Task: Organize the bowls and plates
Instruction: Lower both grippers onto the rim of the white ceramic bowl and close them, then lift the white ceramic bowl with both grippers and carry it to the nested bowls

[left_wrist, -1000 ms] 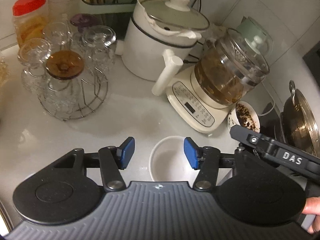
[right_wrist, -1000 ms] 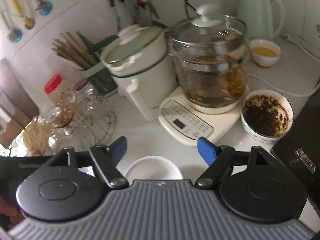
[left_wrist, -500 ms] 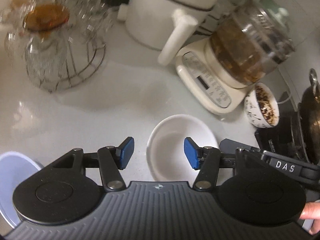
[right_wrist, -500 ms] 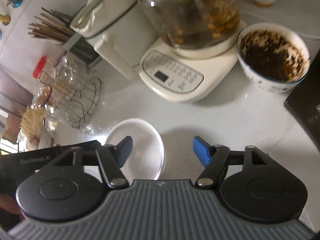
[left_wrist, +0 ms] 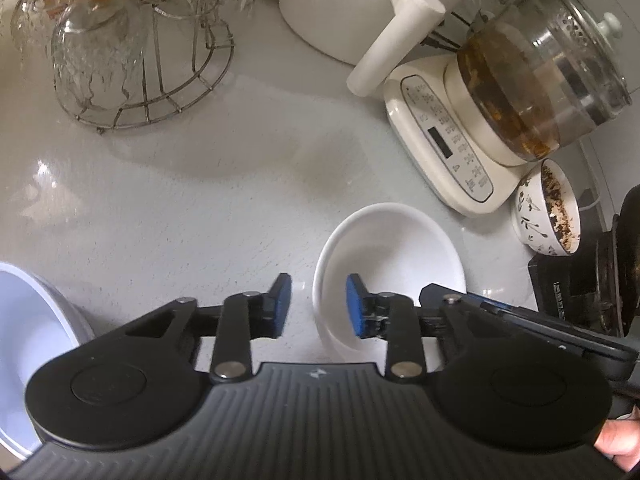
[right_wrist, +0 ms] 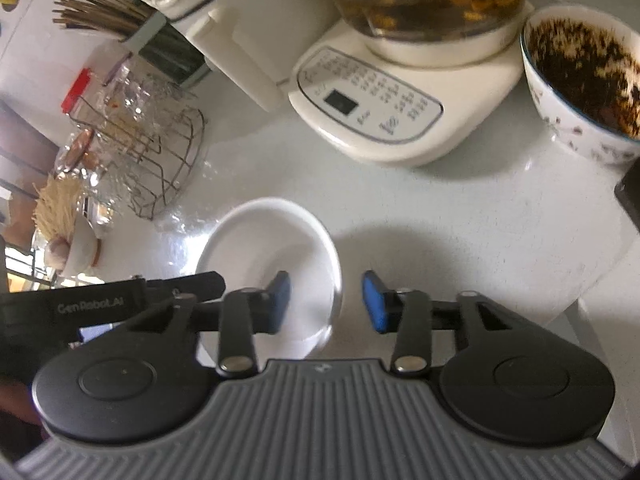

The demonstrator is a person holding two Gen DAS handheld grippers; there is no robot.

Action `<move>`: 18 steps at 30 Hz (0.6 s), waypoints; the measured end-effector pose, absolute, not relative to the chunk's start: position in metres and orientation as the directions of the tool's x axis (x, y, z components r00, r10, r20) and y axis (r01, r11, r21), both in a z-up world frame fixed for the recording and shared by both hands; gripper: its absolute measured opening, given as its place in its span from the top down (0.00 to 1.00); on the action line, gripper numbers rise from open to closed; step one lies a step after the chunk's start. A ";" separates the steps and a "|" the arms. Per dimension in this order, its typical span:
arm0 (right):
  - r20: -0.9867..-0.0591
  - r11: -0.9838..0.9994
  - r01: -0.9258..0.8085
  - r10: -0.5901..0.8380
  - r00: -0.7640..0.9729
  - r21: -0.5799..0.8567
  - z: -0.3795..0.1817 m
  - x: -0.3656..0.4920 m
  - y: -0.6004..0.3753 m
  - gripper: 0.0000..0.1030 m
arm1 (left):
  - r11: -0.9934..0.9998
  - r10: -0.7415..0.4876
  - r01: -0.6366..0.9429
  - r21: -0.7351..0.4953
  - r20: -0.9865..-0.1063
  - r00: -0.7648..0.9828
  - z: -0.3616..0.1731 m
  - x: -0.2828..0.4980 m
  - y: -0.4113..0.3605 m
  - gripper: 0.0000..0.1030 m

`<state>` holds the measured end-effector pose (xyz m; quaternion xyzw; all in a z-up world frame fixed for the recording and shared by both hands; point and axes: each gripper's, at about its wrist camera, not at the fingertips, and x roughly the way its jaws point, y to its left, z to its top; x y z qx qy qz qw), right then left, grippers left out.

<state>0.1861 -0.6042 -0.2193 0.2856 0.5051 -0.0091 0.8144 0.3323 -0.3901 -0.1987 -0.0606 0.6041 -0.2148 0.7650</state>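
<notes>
The pale surface (left_wrist: 224, 208) carries one white pot (left_wrist: 352, 4), one glass kettle (left_wrist: 540, 76) on its cream base, one wire rack (left_wrist: 160, 80) of glasses, one pale bowl (left_wrist: 24, 320) at the left edge, one white bowl (left_wrist: 390, 256) and one patterned bowl (left_wrist: 548, 216) of dark residue. The left tool (left_wrist: 316, 306) and right tool (right_wrist: 326, 302) each hang spread, straddling the white bowl's opposite rims, one pad inside, one outside.

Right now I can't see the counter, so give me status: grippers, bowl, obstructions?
Left gripper open, straddling white bowl near rim. Right gripper open, straddling its far rim. Bowl on counter, ungripped. Dirty bowl and kettle base close behind.
</notes>
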 end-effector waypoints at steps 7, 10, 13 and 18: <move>-0.824 0.835 0.301 0.276 0.494 0.460 -0.219 0.182 -0.604 0.73 | 0.888 -0.427 0.262 -0.378 -0.889 0.166 -0.199 0.332 -0.393 0.84; -0.822 0.839 0.292 0.278 0.497 0.460 -0.216 0.182 -0.603 0.74 | 0.887 -0.429 0.264 -0.378 -0.887 0.173 -0.195 0.330 -0.394 0.84; -0.822 0.839 0.288 0.283 0.494 0.461 -0.215 0.184 -0.604 0.74 | 0.886 -0.436 0.257 -0.386 -0.882 0.180 -0.192 0.330 -0.393 0.84; -0.819 0.851 0.262 0.286 0.497 0.456 -0.209 0.187 -0.604 0.74 | 0.880 -0.453 0.256 -0.400 -0.870 0.197 -0.182 0.331 -0.389 0.84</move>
